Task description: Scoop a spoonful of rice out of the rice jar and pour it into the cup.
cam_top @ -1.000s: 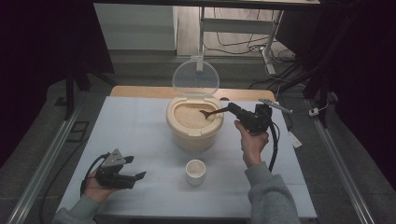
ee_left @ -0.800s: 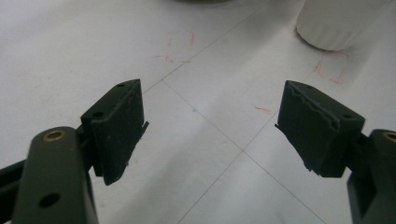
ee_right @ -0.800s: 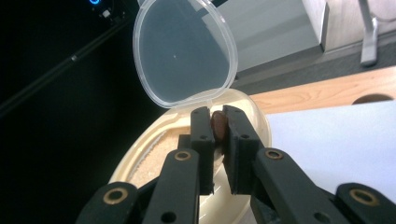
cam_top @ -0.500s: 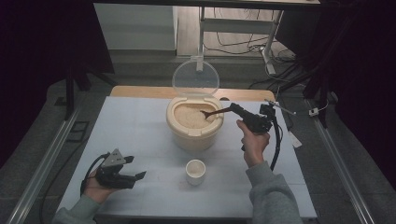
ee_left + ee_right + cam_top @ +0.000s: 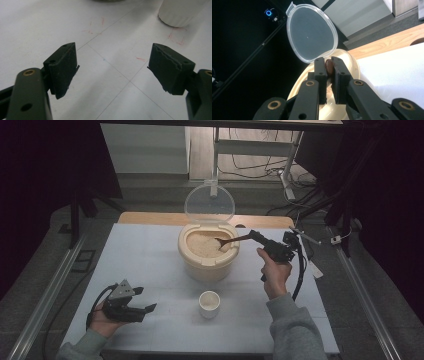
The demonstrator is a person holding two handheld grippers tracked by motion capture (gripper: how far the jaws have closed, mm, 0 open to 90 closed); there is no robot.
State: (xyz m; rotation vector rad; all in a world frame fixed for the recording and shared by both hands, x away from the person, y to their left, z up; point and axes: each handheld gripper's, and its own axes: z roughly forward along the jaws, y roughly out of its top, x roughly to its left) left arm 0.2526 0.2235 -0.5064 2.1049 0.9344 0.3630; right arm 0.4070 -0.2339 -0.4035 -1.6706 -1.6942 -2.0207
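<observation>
A cream rice bin [image 5: 207, 253] stands mid-table with its clear lid [image 5: 209, 204] hinged up; pale grain fills it. My right gripper [image 5: 256, 236] is shut on the handle of a brown wooden spoon [image 5: 231, 241] whose bowl rests in the grain at the bin's right side. In the right gripper view the jaws pinch the brown spoon handle [image 5: 329, 67] in front of the lid [image 5: 312, 32] and the bin's rim [image 5: 352, 66]. A small white cup [image 5: 209, 303] stands in front of the bin. My left gripper [image 5: 145, 309] rests open at the front left, and its view shows the cup [image 5: 181, 11] ahead.
The white table [image 5: 150, 255] has red marks and thin lines [image 5: 112, 67] on it. A wooden edge [image 5: 150, 218] runs along its back. Metal rails flank both sides. Cables and a table frame lie on the floor behind.
My right hand has swung further right and lowered its wrist, levering the spoon in the grain. The left gripper has stayed still.
</observation>
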